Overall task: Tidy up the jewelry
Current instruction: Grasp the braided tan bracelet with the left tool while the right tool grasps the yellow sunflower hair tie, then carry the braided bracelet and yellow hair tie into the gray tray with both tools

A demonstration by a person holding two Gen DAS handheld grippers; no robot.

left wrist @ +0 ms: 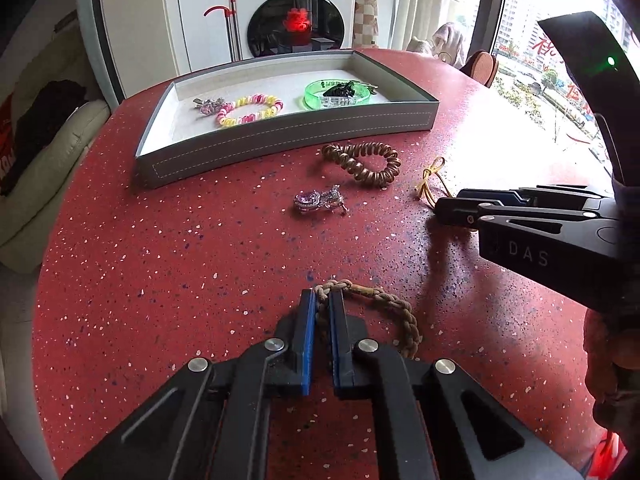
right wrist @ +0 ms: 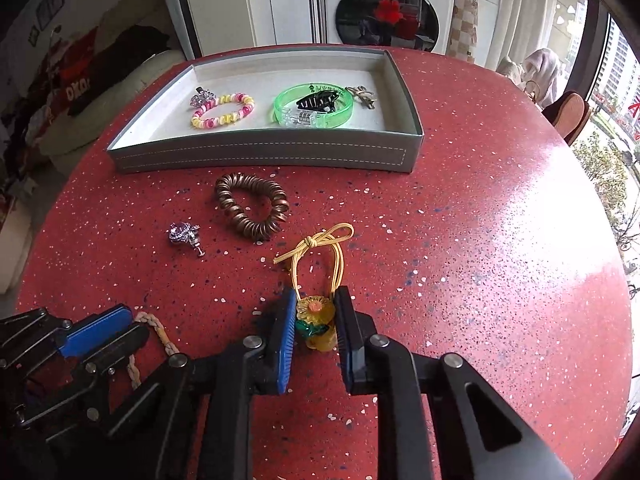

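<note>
My left gripper [left wrist: 323, 300] is shut on a tan braided bracelet [left wrist: 396, 312] lying on the red table; it also shows in the right wrist view [right wrist: 160, 334]. My right gripper [right wrist: 316, 300] is shut on a yellow elastic hair tie's orange flower charm [right wrist: 316, 312], its cord [right wrist: 320, 248] stretching forward. A grey tray [right wrist: 260, 156] at the back holds a pink-yellow bead bracelet [right wrist: 224, 114], a green bangle [right wrist: 312, 106], a black clip, a clear clip and a silver brooch. A brown spiral hair tie [right wrist: 252, 208] and a purple crystal brooch [right wrist: 184, 234] lie in front of the tray.
The round red speckled table [right wrist: 480, 220] ends at the right near a window. A washing machine [right wrist: 384, 8] and white cabinets stand behind the table. A cream sofa [left wrist: 48, 152] with clothes is at the left.
</note>
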